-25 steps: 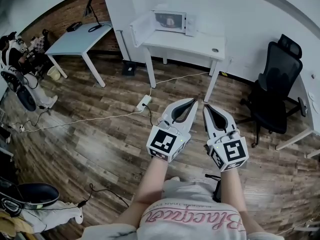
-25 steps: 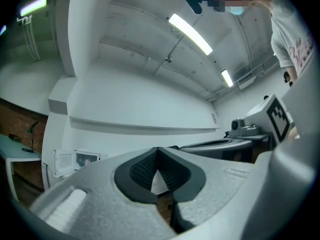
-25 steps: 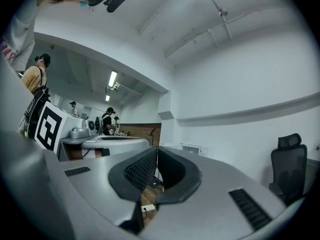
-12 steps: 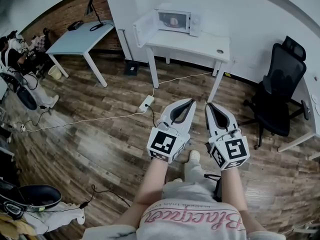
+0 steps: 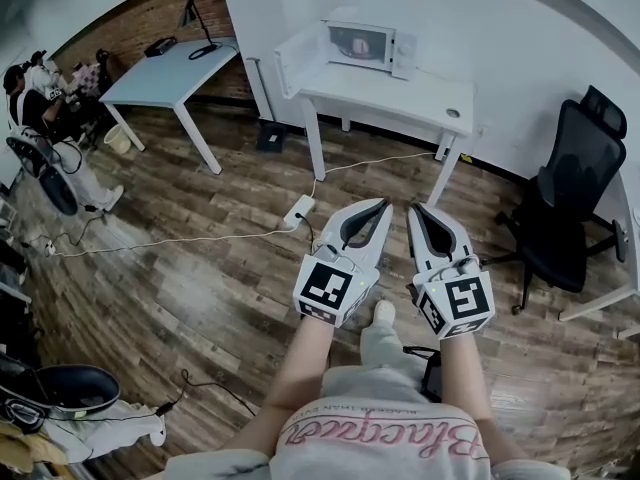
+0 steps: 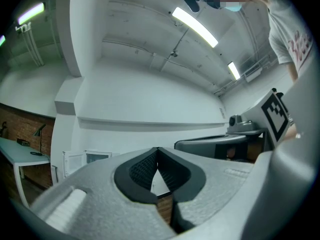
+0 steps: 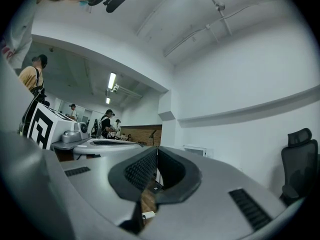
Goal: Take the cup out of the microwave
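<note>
Since a second ago the microwave (image 5: 362, 44) and the white bench (image 5: 420, 93) under it have grown larger and slid to the right in the head view, the black office chair (image 5: 570, 198) has shifted right too, and a shoe (image 5: 383, 313) now shows on the wooden floor (image 5: 200, 288) between the two arms. Both grippers are held side by side in front of the body, pointing toward the bench and well apart from it. The left gripper (image 5: 384, 203) has its jaws clenched, the dark pads meeting at the tip with nothing between them, as the left gripper view (image 6: 158, 149) confirms. The right gripper (image 5: 415, 209) is likewise clenched on nothing, its pads pressed together in the right gripper view (image 7: 156, 148). The microwave stands at the back left of the bench with its door (image 5: 288, 58) swung open to the left. The cup (image 5: 358, 40) is inside the cavity, only a small pale blur at this range. A small round thing (image 5: 455, 112) lies near the right front corner of the bench. On the floor a white power strip (image 5: 298, 208) lies in front of the bench with cables running from it. A second, pale blue bench (image 5: 170, 73) stands to the left, carrying a black desk lamp (image 5: 200, 28), and people (image 5: 40, 108) sit at the far left edge.
</note>
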{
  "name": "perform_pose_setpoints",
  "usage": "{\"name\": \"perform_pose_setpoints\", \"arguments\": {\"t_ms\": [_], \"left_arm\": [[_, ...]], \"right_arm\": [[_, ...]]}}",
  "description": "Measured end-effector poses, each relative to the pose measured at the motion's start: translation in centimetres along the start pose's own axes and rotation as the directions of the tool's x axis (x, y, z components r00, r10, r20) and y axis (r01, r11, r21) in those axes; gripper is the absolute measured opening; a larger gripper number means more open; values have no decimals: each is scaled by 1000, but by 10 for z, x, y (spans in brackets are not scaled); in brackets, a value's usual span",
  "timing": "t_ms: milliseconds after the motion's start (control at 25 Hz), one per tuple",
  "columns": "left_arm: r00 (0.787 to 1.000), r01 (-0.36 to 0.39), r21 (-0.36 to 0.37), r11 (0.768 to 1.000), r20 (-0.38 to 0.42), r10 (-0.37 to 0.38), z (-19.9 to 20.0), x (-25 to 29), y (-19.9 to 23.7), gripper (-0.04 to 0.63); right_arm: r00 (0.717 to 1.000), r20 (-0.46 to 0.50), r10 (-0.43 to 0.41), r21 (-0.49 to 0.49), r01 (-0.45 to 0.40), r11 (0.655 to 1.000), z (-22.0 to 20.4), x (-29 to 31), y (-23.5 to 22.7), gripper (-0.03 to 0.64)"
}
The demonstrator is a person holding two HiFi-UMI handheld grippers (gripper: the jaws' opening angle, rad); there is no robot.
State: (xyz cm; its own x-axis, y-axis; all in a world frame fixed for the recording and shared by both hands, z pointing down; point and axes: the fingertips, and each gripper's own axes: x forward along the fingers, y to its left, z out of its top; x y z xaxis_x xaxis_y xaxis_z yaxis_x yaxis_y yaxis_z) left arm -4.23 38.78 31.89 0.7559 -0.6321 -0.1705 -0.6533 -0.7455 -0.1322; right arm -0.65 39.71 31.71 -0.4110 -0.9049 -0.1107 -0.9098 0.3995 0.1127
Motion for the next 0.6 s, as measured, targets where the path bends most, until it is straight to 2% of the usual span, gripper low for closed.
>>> {"name": "perform_pose_setpoints", "arguments": {"t_ms": [400,600], "left_arm": [[1000,-21,-12,1000,-16,21,-17,48,28,6],[999,-21,7,1000,-29,21,-22,70,38,6]], "right_arm": [[1000,-10,18,-12,-18,1000,-14,40,-39,12],[1000,2,28,3,-28,1000,-18,59,-57,12]]}}
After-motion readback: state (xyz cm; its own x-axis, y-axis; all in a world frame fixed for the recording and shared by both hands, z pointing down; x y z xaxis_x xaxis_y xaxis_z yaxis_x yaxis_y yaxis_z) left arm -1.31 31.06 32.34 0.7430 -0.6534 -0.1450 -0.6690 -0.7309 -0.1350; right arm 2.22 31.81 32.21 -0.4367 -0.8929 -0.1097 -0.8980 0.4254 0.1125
